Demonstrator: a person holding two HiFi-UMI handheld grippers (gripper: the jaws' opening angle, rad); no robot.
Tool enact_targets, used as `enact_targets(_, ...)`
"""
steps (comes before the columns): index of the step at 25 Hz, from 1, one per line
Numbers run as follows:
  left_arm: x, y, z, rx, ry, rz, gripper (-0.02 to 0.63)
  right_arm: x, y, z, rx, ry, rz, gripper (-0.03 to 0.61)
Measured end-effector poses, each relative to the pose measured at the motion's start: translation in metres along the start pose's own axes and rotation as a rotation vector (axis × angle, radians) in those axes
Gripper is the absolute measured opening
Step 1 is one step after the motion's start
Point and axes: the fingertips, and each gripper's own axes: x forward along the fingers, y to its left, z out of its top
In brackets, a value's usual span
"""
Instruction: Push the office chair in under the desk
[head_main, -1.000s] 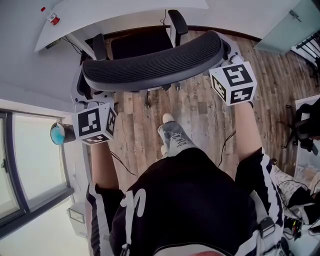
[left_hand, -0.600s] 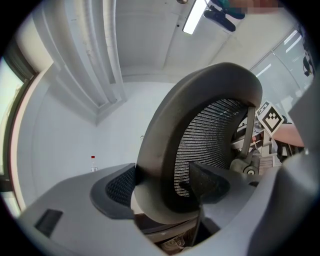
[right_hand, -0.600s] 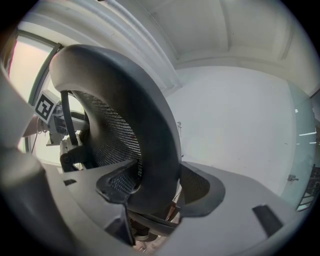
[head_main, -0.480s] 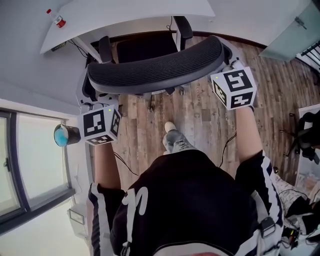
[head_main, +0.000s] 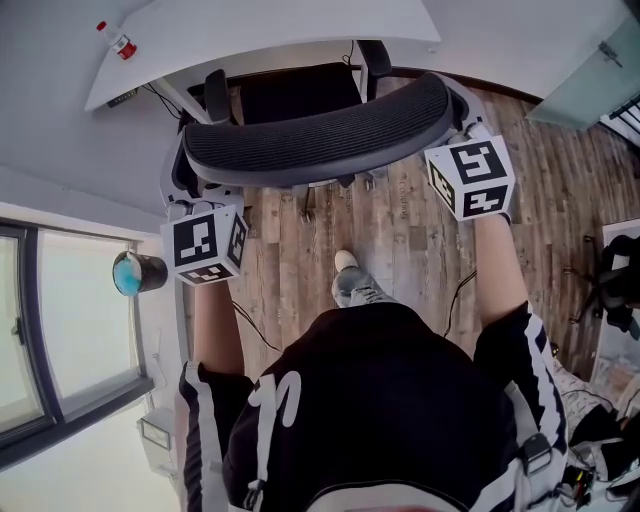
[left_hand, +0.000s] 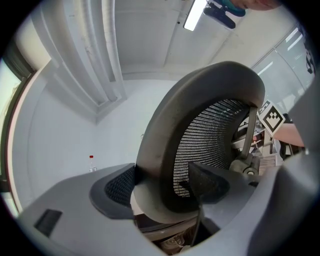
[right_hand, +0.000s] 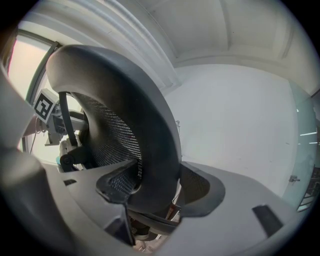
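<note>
Jaws of left gripper (left_hand: 162, 190) and right gripper (right_hand: 157, 191) clamp the black mesh office chair (head_main: 320, 130) by its backrest ends, white worktop (head_main: 270, 30) straight ahead.

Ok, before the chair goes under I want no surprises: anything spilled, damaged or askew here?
Nothing stands out. The office chair looks intact, the bottle stands upright on the desk, and no spill shows on the floor.

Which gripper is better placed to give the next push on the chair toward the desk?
Left, only slightly. The left gripper and right gripper both clamp the ends of the backrest; its left end looks farther from the desk, so leading left should square the chair.
</note>
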Motion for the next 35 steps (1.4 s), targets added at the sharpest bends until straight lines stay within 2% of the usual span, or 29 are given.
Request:
enact_targets(13, 0.026, 0.018, 0.0, 0.001, -0.004, 0.011, 0.328, 0.029, -0.007, 0.007, 0.003, 0.002, 0.014, 0.272)
enact_targets(29, 0.038, 0.044, -0.005, -0.005, -0.008, 0.023, 0.328, 0.047, 0.006, 0.016, 0.002, -0.017, 0.021, 0.272)
enact_targets(35, 0.041, 0.056, -0.009, -0.009, 0.003, 0.025, 0.328, 0.055, 0.015, 0.018, -0.003, -0.024, 0.051, 0.272)
